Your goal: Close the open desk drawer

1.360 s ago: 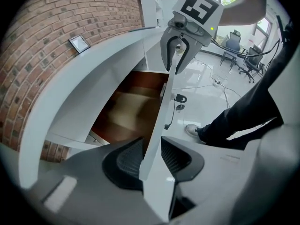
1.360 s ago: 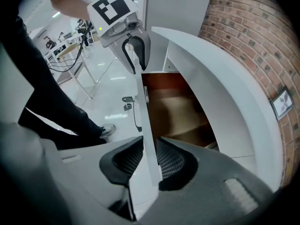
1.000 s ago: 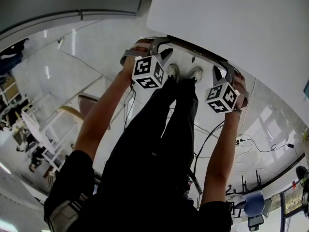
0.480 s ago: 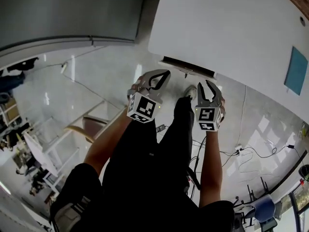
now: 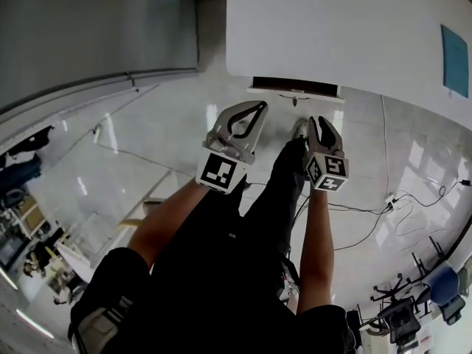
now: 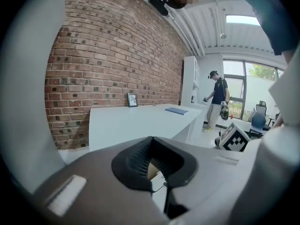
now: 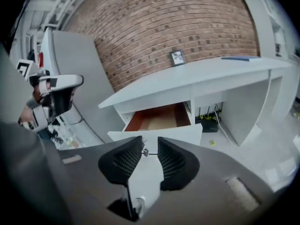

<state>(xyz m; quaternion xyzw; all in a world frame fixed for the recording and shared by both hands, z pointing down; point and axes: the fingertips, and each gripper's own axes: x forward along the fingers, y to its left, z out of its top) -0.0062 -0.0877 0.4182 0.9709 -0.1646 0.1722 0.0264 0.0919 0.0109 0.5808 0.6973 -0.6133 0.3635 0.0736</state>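
Head view first: your drawer (image 5: pixel 295 86) is standing open.
It is jutting from the white desk (image 5: pixel 332 28) toward you, its long side running along the desk edge; your left gripper (image 5: pixel 257 109) and right gripper (image 5: pixel 322 122) are hovering short of it. Left gripper view: jaws have just been closing and are meeting on nothing. Right gripper view: jaws are gaping wide, empty, aiming at the drawer's front.
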